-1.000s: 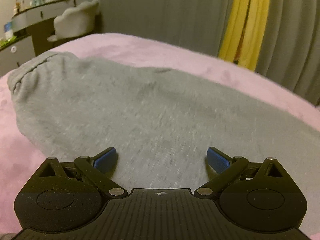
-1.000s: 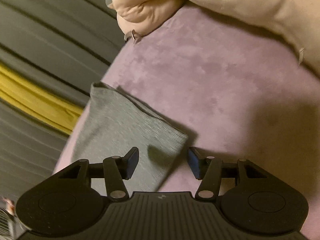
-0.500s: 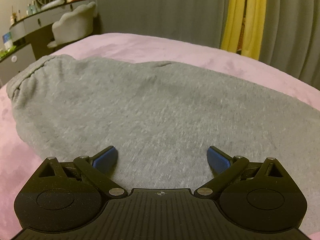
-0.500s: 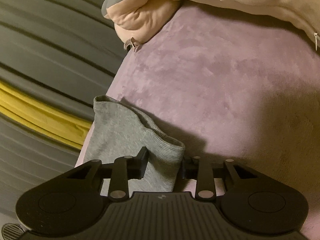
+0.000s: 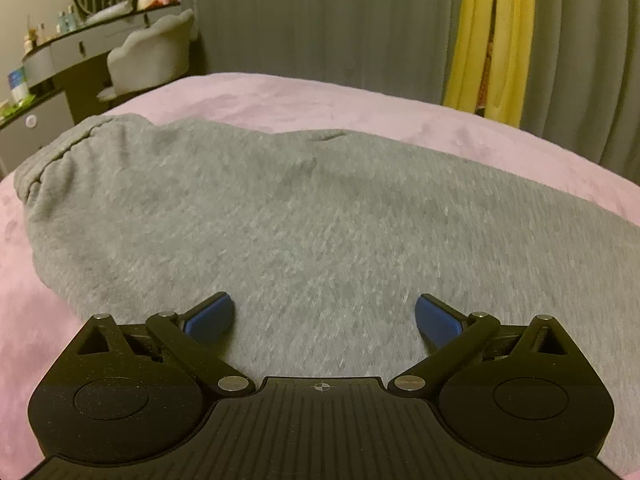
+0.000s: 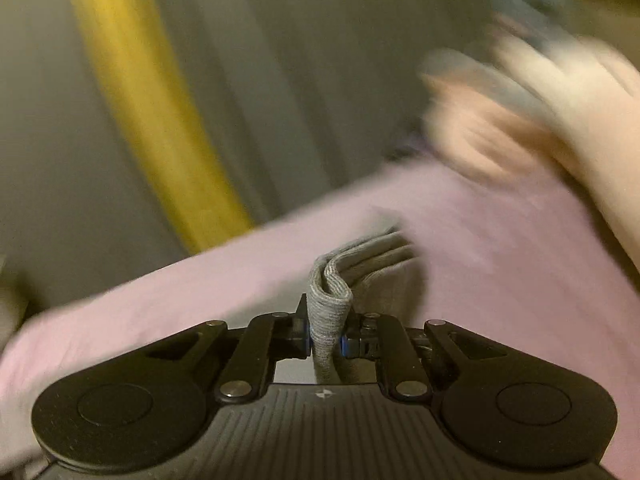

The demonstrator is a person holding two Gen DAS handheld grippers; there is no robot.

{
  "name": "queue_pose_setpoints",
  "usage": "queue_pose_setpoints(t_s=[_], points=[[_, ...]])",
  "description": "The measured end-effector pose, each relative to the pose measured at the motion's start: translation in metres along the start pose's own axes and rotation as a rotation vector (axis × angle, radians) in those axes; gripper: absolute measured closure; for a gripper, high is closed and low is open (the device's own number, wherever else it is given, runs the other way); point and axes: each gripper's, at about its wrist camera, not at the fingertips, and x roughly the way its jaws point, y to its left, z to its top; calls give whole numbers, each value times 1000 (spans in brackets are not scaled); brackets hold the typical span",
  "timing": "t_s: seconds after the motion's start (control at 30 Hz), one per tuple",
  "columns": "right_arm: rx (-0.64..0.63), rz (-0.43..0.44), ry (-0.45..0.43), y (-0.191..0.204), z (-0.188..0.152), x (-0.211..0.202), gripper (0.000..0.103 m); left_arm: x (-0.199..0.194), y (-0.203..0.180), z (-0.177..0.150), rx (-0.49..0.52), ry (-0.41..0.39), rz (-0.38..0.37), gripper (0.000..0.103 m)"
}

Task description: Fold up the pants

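Item: grey pants (image 5: 304,216), one pair, laid flat on a pink bed (image 5: 320,96).

Change noted: half a second ago the right hand-held gripper (image 6: 326,340) stood with its jaws closing around the ribbed cuff (image 6: 332,304); it is now pressed together on that cuff, pinching a bunched fold of it between the blue pads. The right view has gone streaky with motion blur, and the cuff stands clear of the bed at 12 o'clock from the jaws. Judgement: the leg end is secured and the fold toward the waist is starting.

Left hand-held gripper (image 5: 324,320): spread wide, blue fingertips (image 5: 210,316) well apart, hovering over the middle of the pants, holding nothing. It sits much as it did a second ago, with slightly more of the cloth in view.

Waistband (image 5: 60,152): gathered, elastic, at 10 o'clock in the left view.

Materials: pants of soft heathered knit, matte, one small crease near 12 o'clock; cuff of tighter ribbed knit, doubled over. Bed cover plush, velvety, faintly mottled. Cream pillow (image 6: 532,112) at 2 o'clock in the right view, blurred. Grey pleated curtain (image 5: 320,20) with yellow curtain (image 5: 492,36) behind the bed.
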Motion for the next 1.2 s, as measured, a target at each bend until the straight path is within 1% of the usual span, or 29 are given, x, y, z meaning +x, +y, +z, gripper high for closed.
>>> queue_pose_setpoints(t_s=[0.03,0.1,0.17,0.23,0.27,0.3,0.33,0.37,0.4,0.43,0.47,0.5,0.53,0.57,0.6,0.63,0.67,0.7,0.73,0.8,0.83,0.9,0.97,1.03,1.07,1.1,1.17,1.2], points=[[-77,71,4,30,-2,-1,91,0,1,0,-8,-1,-3,1],[-203,187,51,82,-17,3,90,-1,4,1,-25,-3,-12,1],[-326,286,129,123,-44,12,89,-2,6,1,-40,-1,-18,1],[-406,356,270,154,-81,28,79,-3,8,1,-48,5,-19,1],[-428,376,347,162,-98,37,70,-3,9,2,-49,9,-25,1],[-440,386,458,169,-114,47,67,-4,10,2,-50,10,-30,1],[-418,395,518,169,-122,52,62,-4,11,2,-52,11,-36,1],[-393,410,528,166,-122,51,52,-4,11,2,-54,14,-43,1],[-349,434,505,159,-115,47,37,-4,11,3,-54,16,-53,1],[-290,444,483,149,-105,44,29,-3,11,3,-52,17,-62,1],[-218,445,460,137,-96,42,14,-3,10,4,-50,16,-71,1],[-134,428,437,121,-85,42,10,-3,9,4,-45,15,-78,1],[-48,383,422,102,-76,44,10,-3,8,4,-39,16,-89,1],[-9,313,429,87,-71,49,10,-4,7,4,-35,17,-106,1],[-1,223,448,78,-70,54,10,-7,5,4,-29,20,-132,2],[15,97,483,65,-70,62,10,-11,3,4,-22,25,-161,2],[81,42,500,52,-70,66,11,-16,1,4,-18,27,-201,2],[176,65,481,39,-69,64,10,-23,-2,4,-15,26,-252,4],[249,105,440,29,-68,59,10,-30,-6,5,-11,29,-302,5],[325,152,379,19,-65,50,10,-42,-18,7,-31,49,-405,10],[352,170,350,15,-62,44,10,-46,-26,8,-48,74,-464,12],[372,195,313,12,-61,38,10,-50,-44,8,-65,137,-568,21],[363,185,291,15,-59,31,10,-50,-63,8,-80,208,-670,30],[352,187,272,14,-58,20,8,-45,-83,8,-90,283,-768,32],[351,203,265,10,-58,14,6,-42,-92,7,-92,311,-797,35],[359,220,260,6,-59,11,6,-38,-100,6,-97,348,-816,43],[410,253,258,-5,-61,8,5,-27,-114,3,-114,416,-849,48],[442,254,265,-10,-63,10,5,-23,-120,1,-121,441,-853,52]])
